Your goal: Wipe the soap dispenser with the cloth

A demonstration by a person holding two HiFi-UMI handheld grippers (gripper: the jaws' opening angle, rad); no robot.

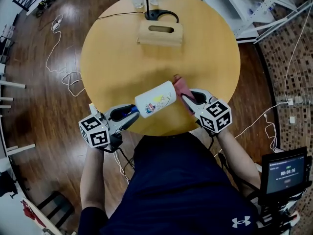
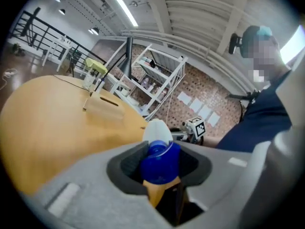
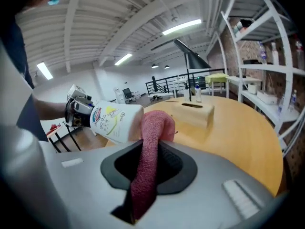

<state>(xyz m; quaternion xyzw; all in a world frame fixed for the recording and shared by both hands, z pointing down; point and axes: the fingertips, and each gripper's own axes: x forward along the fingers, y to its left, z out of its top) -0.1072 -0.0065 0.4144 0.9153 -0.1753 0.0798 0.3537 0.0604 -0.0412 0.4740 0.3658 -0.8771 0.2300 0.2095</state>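
Over the near edge of the round yellow wooden table (image 1: 112, 58), clamps the blue cap (image 2: 159, 163) of the white plastic soap dispenser (image 1: 155, 99) in the left tool (image 1: 131, 113), bottle lying level, clear of the top. Pinches the dusty-red terry cloth (image 1: 183, 86) in the right tool (image 1: 190, 99), folded against the bottle's base.

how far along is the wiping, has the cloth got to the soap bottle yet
Done: the soap dispenser is up off the table, held sideways by its blue pump in the left gripper, and the cloth is clamped in the right gripper.
In hand: the cloth lies against the bottle's base end.
Left: wiping along the printed body, then setting it down. How much is already wiped doesn't show.
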